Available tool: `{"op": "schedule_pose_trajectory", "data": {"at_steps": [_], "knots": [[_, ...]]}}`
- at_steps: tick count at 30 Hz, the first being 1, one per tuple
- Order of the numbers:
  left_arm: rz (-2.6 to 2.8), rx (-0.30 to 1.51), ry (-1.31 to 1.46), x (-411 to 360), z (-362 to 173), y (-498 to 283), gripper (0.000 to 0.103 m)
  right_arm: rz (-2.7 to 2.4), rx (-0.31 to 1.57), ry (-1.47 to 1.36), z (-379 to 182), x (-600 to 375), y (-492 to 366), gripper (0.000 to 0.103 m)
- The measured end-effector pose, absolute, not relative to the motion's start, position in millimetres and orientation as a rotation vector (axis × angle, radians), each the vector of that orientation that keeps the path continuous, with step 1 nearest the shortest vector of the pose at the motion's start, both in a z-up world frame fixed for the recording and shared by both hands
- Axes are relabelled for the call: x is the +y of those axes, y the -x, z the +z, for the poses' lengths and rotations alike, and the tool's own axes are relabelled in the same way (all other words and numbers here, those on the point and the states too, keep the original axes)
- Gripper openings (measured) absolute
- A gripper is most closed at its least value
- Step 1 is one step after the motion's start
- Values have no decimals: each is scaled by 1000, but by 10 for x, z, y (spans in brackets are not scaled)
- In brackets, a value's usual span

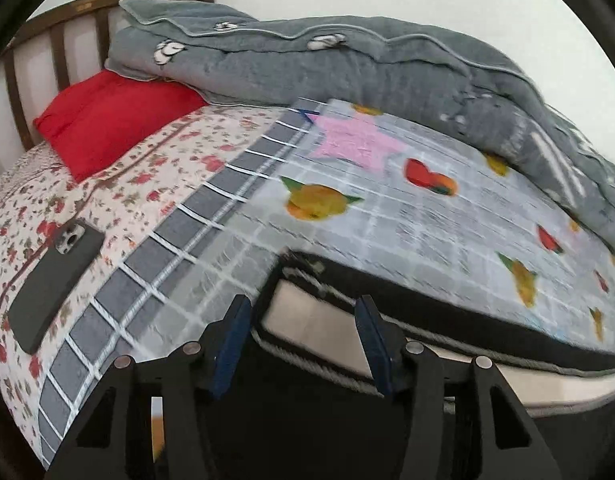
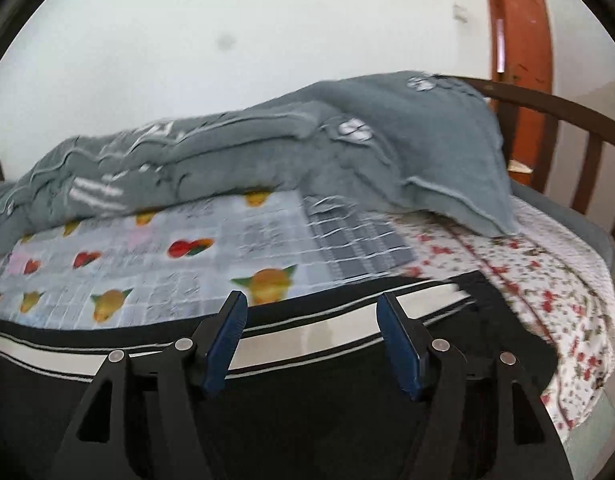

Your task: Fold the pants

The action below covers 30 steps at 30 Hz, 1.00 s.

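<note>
Two views, both motion-blurred. In the left wrist view, the left tongs (image 1: 303, 320) stand apart with nothing pressed between the blue pads; black trousers with a white-and-grey side stripe (image 1: 319, 320) lie below and beyond the tips, at the near edge of the bed. Whether the pads touch the cloth cannot be told. The trousers rest on a grey checked bedspread printed with fruit and a pink star (image 1: 387, 208). To its left lies a white floral sheet (image 1: 107, 208) carrying a dark rectangular phone (image 1: 53, 280), camera side up. A red pillow (image 1: 115, 120) leans by the brown slatted headboard (image 1: 35, 52), and a bunched grey blanket (image 1: 347, 60) runs along the far side.

In the right wrist view, the right tongs (image 2: 311, 326) also stand apart, empty, over the same black trousers (image 2: 347, 420), whose striped band (image 2: 327, 330) crosses between the tips. Beyond lie the checked bedspread (image 2: 147, 260), the grey blanket (image 2: 267, 148), the floral sheet (image 2: 547, 280) and an orange-brown door (image 2: 519, 60).
</note>
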<state>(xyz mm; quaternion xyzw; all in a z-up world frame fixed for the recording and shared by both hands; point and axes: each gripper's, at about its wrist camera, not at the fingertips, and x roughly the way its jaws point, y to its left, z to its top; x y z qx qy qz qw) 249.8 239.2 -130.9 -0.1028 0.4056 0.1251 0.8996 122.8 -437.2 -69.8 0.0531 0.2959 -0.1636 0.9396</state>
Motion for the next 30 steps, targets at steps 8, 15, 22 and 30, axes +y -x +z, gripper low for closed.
{"op": "schedule_pose_trajectory", "data": {"at_steps": [8,15,22,30], "knots": [[155,707,181,2339,-1191,-2535,20,-257,671,-177,-876,-4191,-1616,66],[221,788,193,2486,-1488,-2702,21,-197,729,-53,-939,-3876,-1944,66],[260,788,199,2510,-1543,-2656,35,67,814,109,-1121,-3546,-2253,78],[246,794,230,2544,-1582,-2675,37,302,1009,219,-1666,-3194,-2603,77]]}}
